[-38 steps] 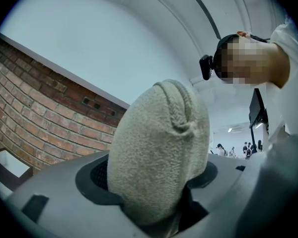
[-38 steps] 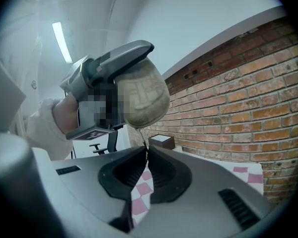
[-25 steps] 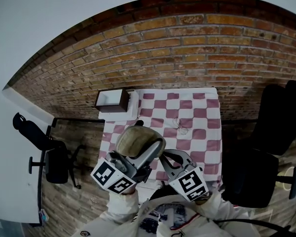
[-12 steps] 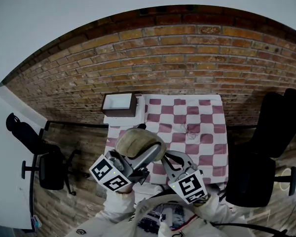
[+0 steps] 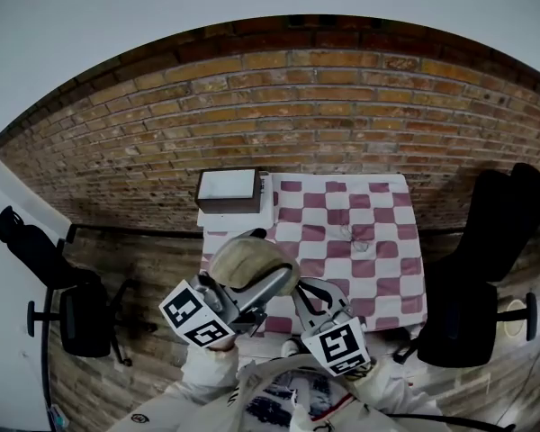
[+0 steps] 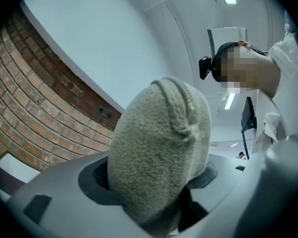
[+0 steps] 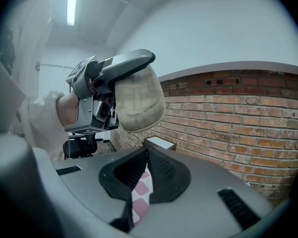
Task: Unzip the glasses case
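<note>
Notably, the left gripper (image 5: 256, 278) jaws have just been closing tighter on the glasses case (image 5: 238, 257), while the right gripper (image 5: 304, 293), just beside the case, is shut and empty, the zip seemingly untouched.

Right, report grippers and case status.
Left gripper jaws just closing on glasses case, held aloft. Right gripper shut, empty, beside it. Nothing between them.

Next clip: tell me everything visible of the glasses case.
The glasses case is a rounded pouch of fuzzy beige fabric with a raised seam over its end. It is held in the air between the jaws of the left hand-held gripper, which have just been closing on it. Nothing else touches it. Zip state unclear.
</note>
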Demonstrator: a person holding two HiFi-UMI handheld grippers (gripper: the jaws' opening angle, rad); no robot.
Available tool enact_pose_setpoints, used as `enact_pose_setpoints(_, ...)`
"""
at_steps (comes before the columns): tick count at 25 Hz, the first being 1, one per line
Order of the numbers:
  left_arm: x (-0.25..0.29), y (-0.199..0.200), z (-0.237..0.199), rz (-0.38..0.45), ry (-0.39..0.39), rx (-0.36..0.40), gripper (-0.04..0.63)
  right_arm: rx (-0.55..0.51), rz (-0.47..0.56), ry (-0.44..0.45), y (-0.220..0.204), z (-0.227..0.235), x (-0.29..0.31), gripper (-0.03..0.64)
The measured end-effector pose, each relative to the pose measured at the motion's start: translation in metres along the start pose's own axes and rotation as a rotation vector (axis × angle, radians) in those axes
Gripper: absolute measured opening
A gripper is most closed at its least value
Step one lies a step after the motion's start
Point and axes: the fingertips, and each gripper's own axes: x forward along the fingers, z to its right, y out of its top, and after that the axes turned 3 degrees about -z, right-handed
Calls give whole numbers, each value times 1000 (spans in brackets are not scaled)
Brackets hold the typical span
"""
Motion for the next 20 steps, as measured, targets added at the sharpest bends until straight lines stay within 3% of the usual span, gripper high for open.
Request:
enact_pose_setpoints(8, -47, 5, -8, 0, -30, -23, 334, -29, -18, -48, 4, -37, 16, 18)
enact_pose_setpoints(20, -66, -2, -13, -26, -36, -39, 334, -92, -28, -73, 2, -42, 25, 18)
